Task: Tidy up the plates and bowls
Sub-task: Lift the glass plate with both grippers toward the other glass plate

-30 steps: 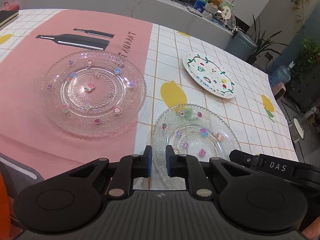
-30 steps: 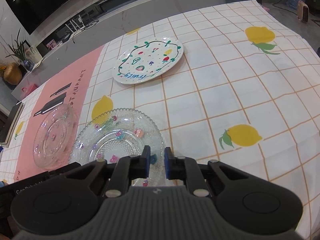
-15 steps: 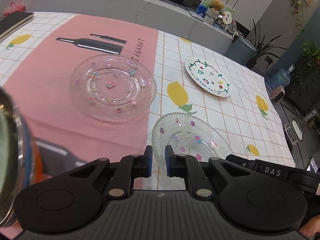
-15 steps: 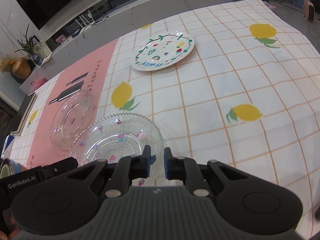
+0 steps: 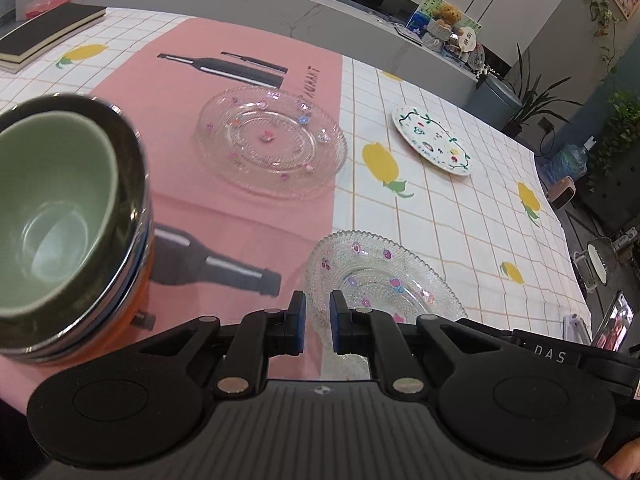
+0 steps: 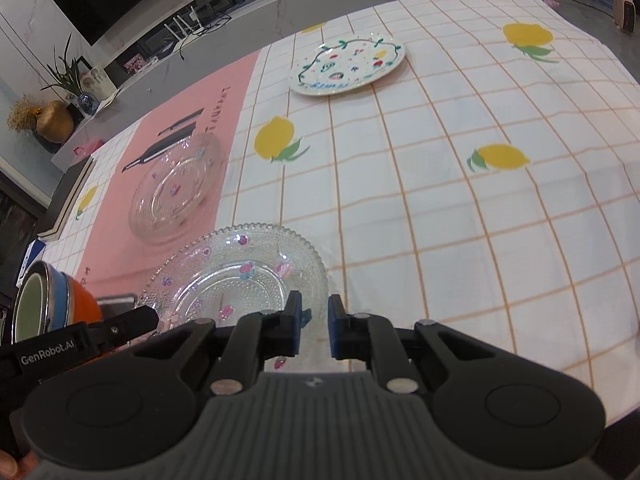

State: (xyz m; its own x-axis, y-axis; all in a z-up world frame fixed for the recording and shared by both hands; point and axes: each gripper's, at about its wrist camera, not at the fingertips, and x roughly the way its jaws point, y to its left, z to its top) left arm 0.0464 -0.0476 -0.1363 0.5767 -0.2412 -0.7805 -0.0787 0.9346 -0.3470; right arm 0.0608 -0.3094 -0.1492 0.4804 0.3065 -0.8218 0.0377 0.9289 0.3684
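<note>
A small clear glass plate (image 5: pixel 384 280) with coloured dots hangs just above the tablecloth, gripped on two sides. My left gripper (image 5: pixel 317 312) is shut on its near-left rim. My right gripper (image 6: pixel 314 316) is shut on the near-right rim of the same small glass plate (image 6: pixel 240 276). A larger glass plate (image 5: pixel 272 140) lies on the pink mat beyond. The white painted plate (image 5: pixel 434 146) rests farther right on the checked cloth. A stack of bowls (image 5: pixel 60 208), green one on top, stands close at the left of the left gripper.
Stacked books (image 5: pixel 44 36) lie at the table's far left corner. A grey counter (image 5: pixel 280 4) runs behind the table. The table edge (image 5: pixel 576 280) drops off at the right. In the right wrist view lemon-print cloth (image 6: pixel 480 220) spreads to the right.
Both grippers have drawn back and to the left together, carrying the small glass plate. The stack of bowls has come into view at the left; the other two plates look farther off.
</note>
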